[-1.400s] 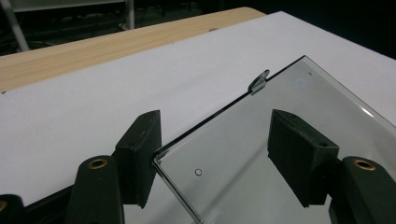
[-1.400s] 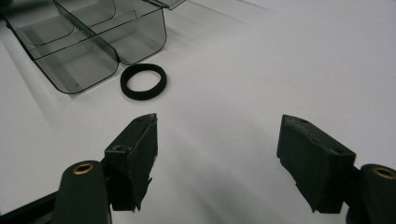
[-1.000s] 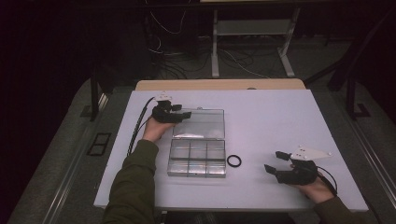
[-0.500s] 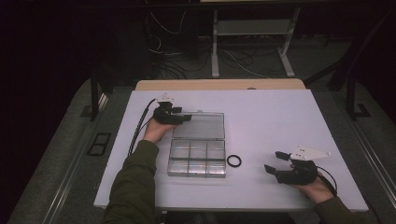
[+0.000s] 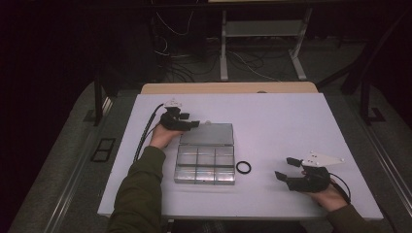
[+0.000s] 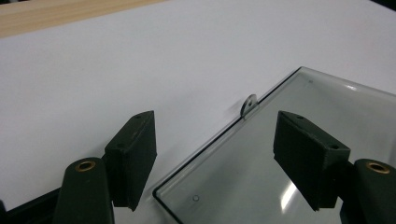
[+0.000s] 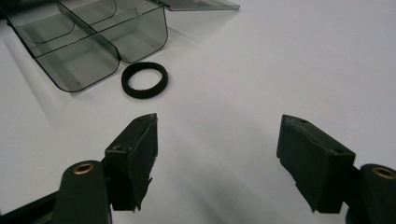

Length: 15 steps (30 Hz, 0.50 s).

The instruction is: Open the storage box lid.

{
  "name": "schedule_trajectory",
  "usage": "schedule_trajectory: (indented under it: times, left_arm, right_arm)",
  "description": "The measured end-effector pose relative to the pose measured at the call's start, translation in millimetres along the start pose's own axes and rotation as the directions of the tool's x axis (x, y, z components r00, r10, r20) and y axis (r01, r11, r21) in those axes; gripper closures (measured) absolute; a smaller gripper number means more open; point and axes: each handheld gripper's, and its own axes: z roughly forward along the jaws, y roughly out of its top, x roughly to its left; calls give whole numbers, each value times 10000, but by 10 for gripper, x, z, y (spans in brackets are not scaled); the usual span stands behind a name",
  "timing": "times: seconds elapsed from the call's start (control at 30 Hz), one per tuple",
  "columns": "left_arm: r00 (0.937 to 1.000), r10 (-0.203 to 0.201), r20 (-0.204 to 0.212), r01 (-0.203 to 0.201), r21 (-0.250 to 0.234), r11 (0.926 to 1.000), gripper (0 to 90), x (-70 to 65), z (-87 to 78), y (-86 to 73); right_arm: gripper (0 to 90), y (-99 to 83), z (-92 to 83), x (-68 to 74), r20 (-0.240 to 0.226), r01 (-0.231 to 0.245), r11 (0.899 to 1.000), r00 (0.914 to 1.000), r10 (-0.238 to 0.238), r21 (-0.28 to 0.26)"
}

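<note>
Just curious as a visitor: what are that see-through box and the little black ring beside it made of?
The box looks like clear, smoke-tinted hard plastic: glossy, with the table showing through its walls. The ring looks like matte black rubber or fabric elastic; which one is hard to tell.

White rectangular table top [image 5: 291,121] fills middle of high view, bare over most of right half. Light wooden strip [image 5: 228,88] runs along its far edge, touching it. Grey carpeted floor [image 5: 73,170] surrounds table. Two-cell black floor frame [image 5: 103,149] lies on carpet left of table. Pale metal stand legs [image 5: 223,53] rise beyond wooden strip, loose dark cables [image 5: 180,63] tangled on floor near them. Background dark.
</note>
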Motion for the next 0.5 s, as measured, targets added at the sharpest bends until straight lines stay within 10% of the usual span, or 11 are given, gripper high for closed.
schedule_trajectory:
  times: [0.5]
  left_arm:
    - [9998, 46, -179, -56, -552, 9985, 247, -104, -210, 103]
  right_arm:
    - [279, 1, 2, 1, -28, 10, 10000, 10000, -10, 33]
